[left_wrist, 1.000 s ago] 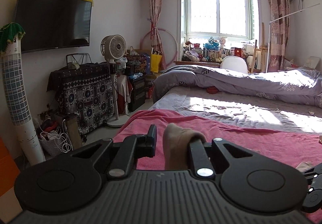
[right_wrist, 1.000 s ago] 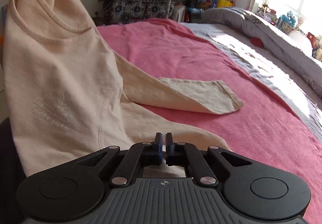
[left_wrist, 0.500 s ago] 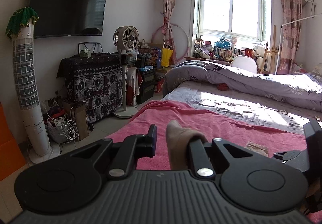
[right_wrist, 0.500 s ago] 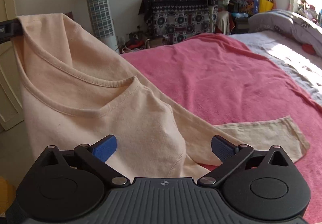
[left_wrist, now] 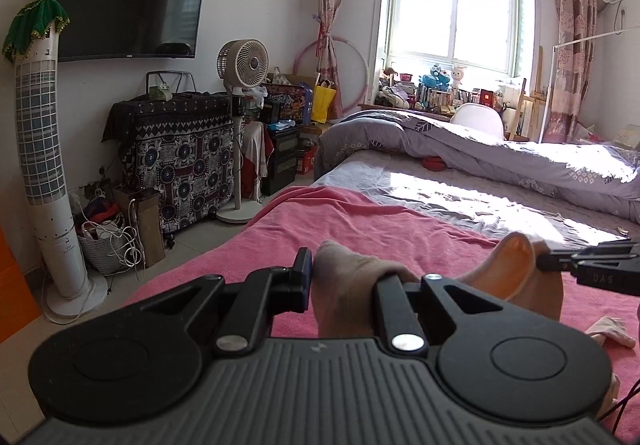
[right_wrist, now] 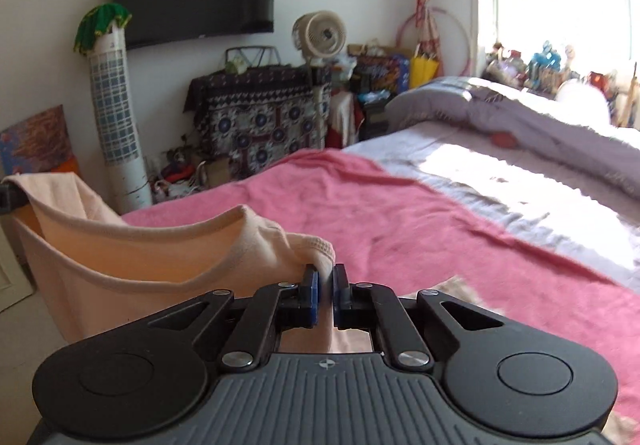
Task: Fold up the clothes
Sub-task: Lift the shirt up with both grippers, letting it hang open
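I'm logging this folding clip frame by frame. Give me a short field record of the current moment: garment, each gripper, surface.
garment: peach shirt, lifted and stretched between both grippers
left gripper: shut on a bunched fold of the shirt
right gripper: jaws just closed, shut on the shirt's neckline edge
surface: pink blanket on the bed
sleeve: trails onto the blanket, blurred

right claw: opened wide, then closed again, pinching the shirt shoulder beside the neckline | shirt: hung by one corner, sleeve on pink blanket; then spanned both claws, neckline sagging between
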A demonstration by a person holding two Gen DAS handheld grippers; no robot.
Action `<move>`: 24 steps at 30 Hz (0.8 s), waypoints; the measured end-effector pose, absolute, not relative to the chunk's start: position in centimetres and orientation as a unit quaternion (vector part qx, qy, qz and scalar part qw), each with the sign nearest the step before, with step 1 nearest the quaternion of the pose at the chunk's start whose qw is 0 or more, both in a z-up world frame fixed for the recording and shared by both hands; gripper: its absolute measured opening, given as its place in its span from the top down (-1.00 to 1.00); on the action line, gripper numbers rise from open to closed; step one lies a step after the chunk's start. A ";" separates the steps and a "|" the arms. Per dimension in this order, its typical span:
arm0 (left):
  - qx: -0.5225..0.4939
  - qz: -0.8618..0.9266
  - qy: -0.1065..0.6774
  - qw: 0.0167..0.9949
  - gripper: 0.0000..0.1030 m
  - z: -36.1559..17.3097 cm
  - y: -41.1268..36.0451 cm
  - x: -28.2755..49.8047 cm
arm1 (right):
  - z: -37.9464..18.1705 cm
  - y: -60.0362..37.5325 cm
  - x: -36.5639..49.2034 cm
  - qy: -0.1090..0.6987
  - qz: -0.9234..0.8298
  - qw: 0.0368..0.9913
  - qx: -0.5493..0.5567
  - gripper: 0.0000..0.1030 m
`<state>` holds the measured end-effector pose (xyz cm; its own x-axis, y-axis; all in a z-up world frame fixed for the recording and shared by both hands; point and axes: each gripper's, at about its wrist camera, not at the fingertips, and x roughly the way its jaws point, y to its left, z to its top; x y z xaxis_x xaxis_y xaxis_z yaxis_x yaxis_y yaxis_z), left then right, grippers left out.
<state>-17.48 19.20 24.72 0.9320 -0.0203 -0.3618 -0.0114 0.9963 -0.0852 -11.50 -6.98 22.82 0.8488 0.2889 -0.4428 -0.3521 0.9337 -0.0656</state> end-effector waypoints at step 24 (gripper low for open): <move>0.025 -0.053 0.101 0.993 0.65 28.8 14.5 -19.7 | 23.1 -4.6 -10.9 0.239 0.304 0.922 0.008 -1.00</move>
